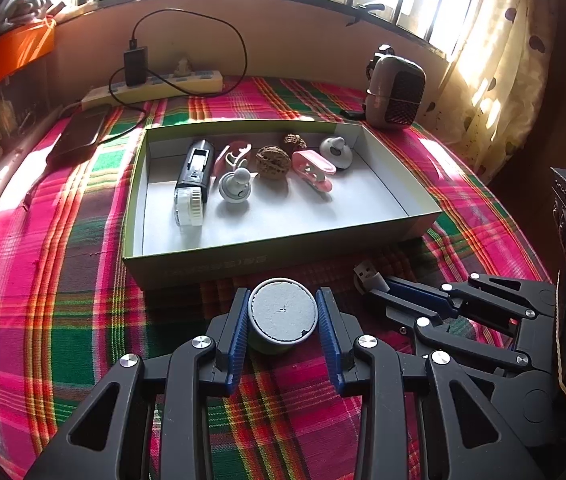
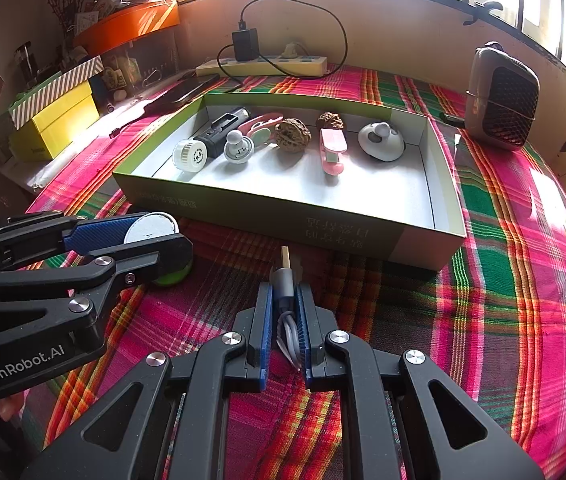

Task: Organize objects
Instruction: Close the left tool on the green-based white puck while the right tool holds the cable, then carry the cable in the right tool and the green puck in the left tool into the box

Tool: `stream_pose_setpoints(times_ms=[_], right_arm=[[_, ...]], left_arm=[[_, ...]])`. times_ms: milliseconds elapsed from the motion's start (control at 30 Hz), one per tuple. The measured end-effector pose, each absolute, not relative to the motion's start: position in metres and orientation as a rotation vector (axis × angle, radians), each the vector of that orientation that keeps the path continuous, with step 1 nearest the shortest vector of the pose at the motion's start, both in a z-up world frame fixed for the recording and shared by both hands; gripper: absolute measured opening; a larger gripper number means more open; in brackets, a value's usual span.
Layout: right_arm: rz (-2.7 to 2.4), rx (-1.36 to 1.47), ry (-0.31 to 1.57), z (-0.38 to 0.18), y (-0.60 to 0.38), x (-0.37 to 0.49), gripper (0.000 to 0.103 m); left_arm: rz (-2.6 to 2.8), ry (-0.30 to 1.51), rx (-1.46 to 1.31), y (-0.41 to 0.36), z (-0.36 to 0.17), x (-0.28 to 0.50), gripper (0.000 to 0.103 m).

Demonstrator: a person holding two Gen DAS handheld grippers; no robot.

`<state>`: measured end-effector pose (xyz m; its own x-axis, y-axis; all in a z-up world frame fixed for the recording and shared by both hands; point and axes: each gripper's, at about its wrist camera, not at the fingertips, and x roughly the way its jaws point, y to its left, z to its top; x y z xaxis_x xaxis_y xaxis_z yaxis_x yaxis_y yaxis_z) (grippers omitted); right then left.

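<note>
The left fingers (image 1: 283, 312) press on a round tub (image 1: 283, 314) standing on the plaid cloth (image 1: 63, 280). The right fingers (image 2: 285, 312) are closed on a coiled USB cable (image 2: 285, 280), its plug pointing at the box (image 2: 323, 220). Both sit just before the box's near wall. Inside, along the far wall, lie a black device (image 1: 195, 176), two walnuts (image 1: 273, 162), pink clips (image 1: 313, 168) and white knobs (image 1: 235, 186).
</note>
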<state>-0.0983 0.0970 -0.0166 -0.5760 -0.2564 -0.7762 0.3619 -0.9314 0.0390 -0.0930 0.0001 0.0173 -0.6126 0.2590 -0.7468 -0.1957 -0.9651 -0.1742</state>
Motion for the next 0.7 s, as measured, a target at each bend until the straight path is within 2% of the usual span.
stream_pose_setpoints(times_ms=[700], right_arm=[[-2.528, 1.173, 0.151, -0.004, 0.102, -0.093, 0.012]], left_arm=[[2.632, -0.091, -1.178, -0.002, 0.035, -0.090, 0.031]])
